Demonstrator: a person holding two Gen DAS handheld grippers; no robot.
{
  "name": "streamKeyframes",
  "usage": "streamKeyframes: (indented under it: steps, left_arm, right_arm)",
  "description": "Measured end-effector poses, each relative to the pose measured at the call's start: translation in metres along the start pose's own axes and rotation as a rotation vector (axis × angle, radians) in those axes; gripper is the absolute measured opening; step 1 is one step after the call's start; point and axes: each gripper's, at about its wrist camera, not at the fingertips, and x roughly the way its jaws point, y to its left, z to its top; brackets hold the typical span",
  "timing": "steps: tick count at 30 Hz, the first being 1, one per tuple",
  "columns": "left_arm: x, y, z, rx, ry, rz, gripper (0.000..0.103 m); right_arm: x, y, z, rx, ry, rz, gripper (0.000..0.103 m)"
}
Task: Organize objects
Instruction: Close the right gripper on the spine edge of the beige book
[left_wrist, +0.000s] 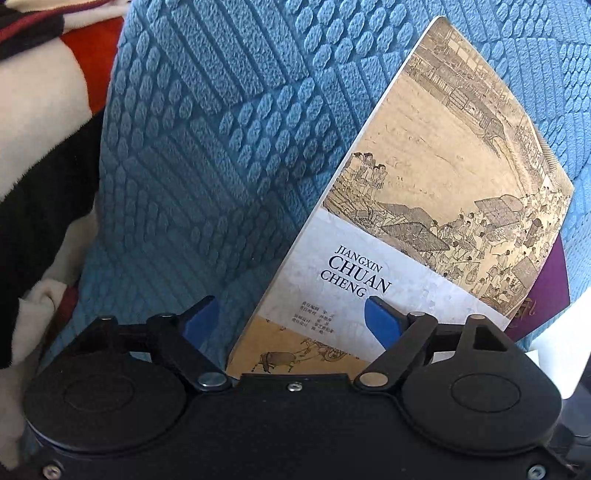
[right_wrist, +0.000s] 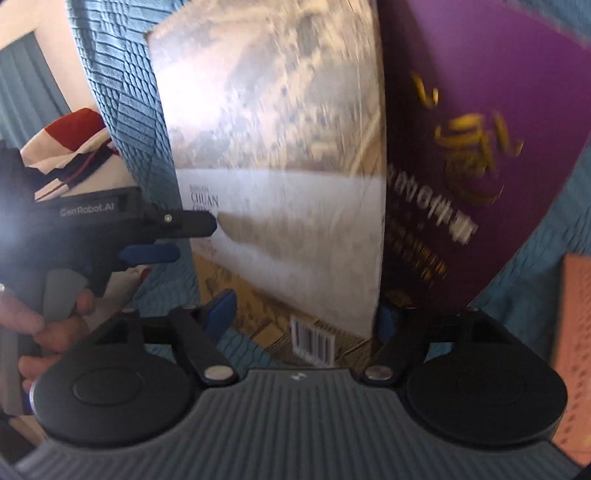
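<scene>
A book with an old painted town scene and "JIANGXIN CHUAN CHENG" on its cover (left_wrist: 436, 184) lies on a blue textured cover (left_wrist: 207, 140). A purple book (left_wrist: 546, 280) peeks out from under its right edge. My left gripper (left_wrist: 291, 317) is open: one blue pad rests over the blue cover and the other over the book, whose near corner lies between them. In the blurred right wrist view, my right gripper (right_wrist: 303, 317) stands open around the lower edge of the painted book (right_wrist: 280, 184). Beside that book is the purple book (right_wrist: 480, 147) with gold lettering. The left gripper (right_wrist: 177, 240) reaches in from the left.
A red, white and black striped blanket (left_wrist: 37, 147) is bunched at the left of the blue cover. A person's hand (right_wrist: 48, 321) holds the left gripper's handle. A salmon-coloured flat object (right_wrist: 576, 350) lies at the right edge.
</scene>
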Motion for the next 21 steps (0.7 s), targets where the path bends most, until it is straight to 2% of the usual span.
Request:
streamKeyframes:
  steps: [4, 6, 8, 12, 13, 15, 16, 19, 21]
  left_arm:
    - [0.007, 0.000, -0.007, -0.021, 0.014, -0.011, 0.079]
    - [0.012, 0.002, -0.010, -0.051, 0.042, -0.029, 0.077]
    - [0.016, 0.006, -0.013, -0.075, 0.063, -0.043, 0.076]
    - [0.019, 0.010, -0.018, -0.123, 0.077, -0.045, 0.076]
    - [0.021, 0.011, -0.020, -0.144, 0.081, -0.057, 0.079]
    - [0.022, 0.019, -0.026, -0.225, 0.094, -0.091, 0.085]
    - [0.022, 0.024, -0.029, -0.265, 0.103, -0.104, 0.085]
    - [0.024, 0.030, -0.042, -0.335, 0.125, -0.132, 0.086]
    - [0.027, 0.028, -0.046, -0.360, 0.132, -0.127, 0.086]
  right_arm:
    - [0.001, 0.002, -0.001, -0.012, 0.010, 0.003, 0.076]
    - [0.004, 0.007, 0.001, -0.054, 0.027, -0.034, 0.067]
    - [0.003, 0.006, 0.001, -0.055, 0.029, -0.033, 0.065]
    - [0.001, 0.001, 0.004, -0.019, 0.041, -0.047, 0.048]
    - [0.001, 0.000, 0.006, -0.012, 0.051, -0.047, 0.046]
    - [-0.001, 0.002, 0.009, -0.013, 0.062, -0.048, 0.039]
    - [-0.002, 0.004, 0.010, -0.014, 0.061, -0.045, 0.038]
    - [-0.008, 0.009, 0.012, -0.004, 0.059, -0.015, 0.028]
    - [-0.013, 0.015, 0.012, -0.006, 0.051, 0.013, 0.018]
